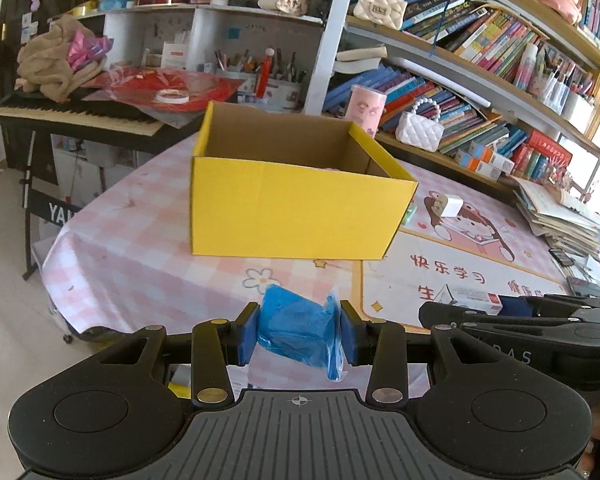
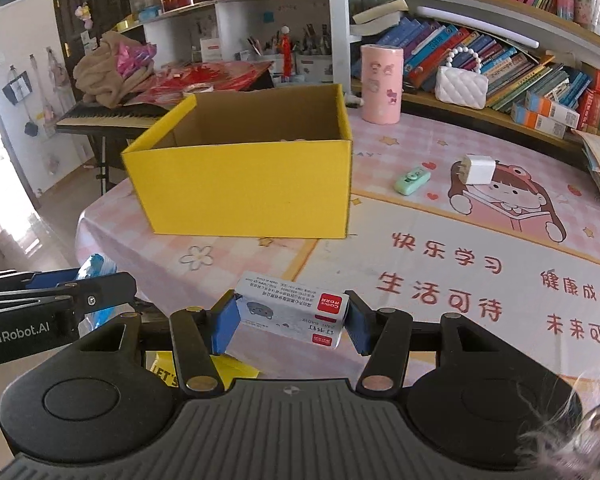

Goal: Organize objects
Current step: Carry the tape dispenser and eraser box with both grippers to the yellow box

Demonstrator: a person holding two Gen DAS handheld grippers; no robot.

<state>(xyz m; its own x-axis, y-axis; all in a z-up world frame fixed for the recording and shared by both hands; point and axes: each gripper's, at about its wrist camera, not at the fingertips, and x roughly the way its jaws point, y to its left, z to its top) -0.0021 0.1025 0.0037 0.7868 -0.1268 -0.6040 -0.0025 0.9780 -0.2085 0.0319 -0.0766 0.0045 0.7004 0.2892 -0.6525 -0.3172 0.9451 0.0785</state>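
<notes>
Cardboard dominates the left wrist view: an open yellow cardboard box (image 1: 296,204) with a plain brown inside stands on a pink checked tablecloth (image 1: 140,248). On the near side of that box, lifted clear of the cloth, the left gripper (image 1: 299,330) pinches a crumpled blue plastic packet (image 1: 296,330) between its blue pads (image 1: 247,334), which press on the packet from both sides. Right of the box a white plug charger (image 1: 448,205) lies on the cloth's cartoon print, well apart from the box wall. At the near right of the box the right gripper (image 1: 476,303) shows from the side, with a white carton end in its jaws. Behind the box a keyboard piano (image 1: 72,114) and crowded bookshelves (image 1: 480,40) fill the background.

From the right wrist view, the same yellow cardboard box (image 2: 244,188) sits ahead on the tablecloth (image 2: 440,224). Nearer than the box, the right gripper (image 2: 291,322) clamps a small white printed carton with red labels (image 2: 290,310) endwise between its blue pads (image 2: 223,328), held above the cloth. Right of the box lie a mint-green oblong case (image 2: 412,176) and, further right, the white plug charger (image 2: 478,169). Behind the box's right corner a pink cylindrical tin (image 2: 381,84) stands upright. To the near left of the box the left gripper (image 2: 86,280) enters side-on, a bit of the blue plastic packet (image 2: 96,265) showing at its tip.
</notes>
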